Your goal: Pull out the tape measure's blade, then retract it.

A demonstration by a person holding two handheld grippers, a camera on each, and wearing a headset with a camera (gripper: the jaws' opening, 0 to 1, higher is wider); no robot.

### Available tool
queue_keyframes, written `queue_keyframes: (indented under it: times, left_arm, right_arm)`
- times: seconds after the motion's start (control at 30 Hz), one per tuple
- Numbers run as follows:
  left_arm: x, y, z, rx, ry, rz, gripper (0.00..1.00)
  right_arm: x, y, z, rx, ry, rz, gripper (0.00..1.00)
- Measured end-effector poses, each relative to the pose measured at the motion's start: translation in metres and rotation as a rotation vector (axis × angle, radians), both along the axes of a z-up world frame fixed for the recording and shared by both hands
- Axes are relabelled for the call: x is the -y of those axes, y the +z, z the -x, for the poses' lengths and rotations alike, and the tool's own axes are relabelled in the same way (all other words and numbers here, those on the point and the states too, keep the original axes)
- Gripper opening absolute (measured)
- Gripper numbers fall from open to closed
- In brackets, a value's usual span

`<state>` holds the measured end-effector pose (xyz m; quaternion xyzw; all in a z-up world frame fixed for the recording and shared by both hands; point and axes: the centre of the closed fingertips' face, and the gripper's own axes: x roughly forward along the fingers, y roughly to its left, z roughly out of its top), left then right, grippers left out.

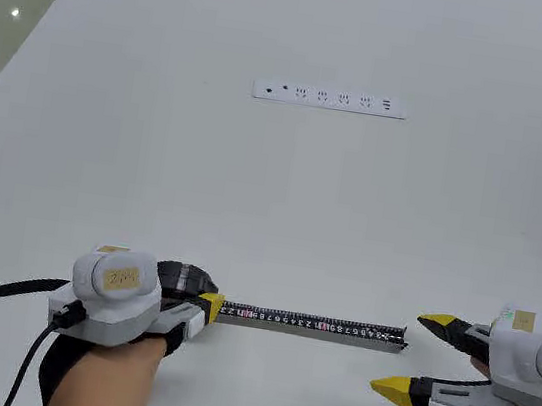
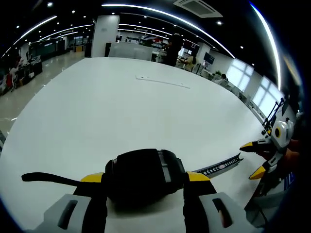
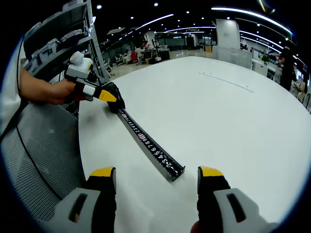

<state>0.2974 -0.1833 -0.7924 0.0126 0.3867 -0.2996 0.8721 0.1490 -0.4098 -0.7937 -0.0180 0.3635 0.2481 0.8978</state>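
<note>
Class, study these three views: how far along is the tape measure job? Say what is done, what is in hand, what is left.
Done: the blade lies pulled out along the table. In hand: the left gripper is shut on the case; the right gripper is open at the blade's free end, not gripping it. Left: the blade is not yet retracted into the case.

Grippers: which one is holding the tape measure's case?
The left gripper, jaws shut on the black case; the right gripper is open, astride the blade end.
</note>
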Motion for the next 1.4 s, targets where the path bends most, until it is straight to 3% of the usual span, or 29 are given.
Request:
queue_keyframes:
  times: [0.37,1.0,1.1,1.17,1.4]
  left_arm:
    - [0.0,0.0,0.0,0.0,0.0,0.0,0.6]
    - [0.0,-0.001,0.001,-0.005,-0.004,-0.004,0.6]
    - [0.0,0.0,0.001,-0.004,-0.004,-0.003,0.6]
    - [0.0,0.0,0.001,-0.004,-0.004,-0.002,0.6]
    - [0.0,0.0,0.001,-0.005,-0.006,-0.003,0.6]
  right_arm:
    - [0.007,-0.011,-0.002,0.0,0.061,0.043,0.5]
    - [0.012,-0.022,-0.011,0.031,0.128,0.094,0.31]
    - [0.018,-0.022,-0.013,0.049,0.145,0.146,0.24]
    - [0.017,-0.021,-0.014,0.055,0.134,0.122,0.23]
    - [0.017,-0.021,-0.014,0.067,0.179,0.132,0.21]
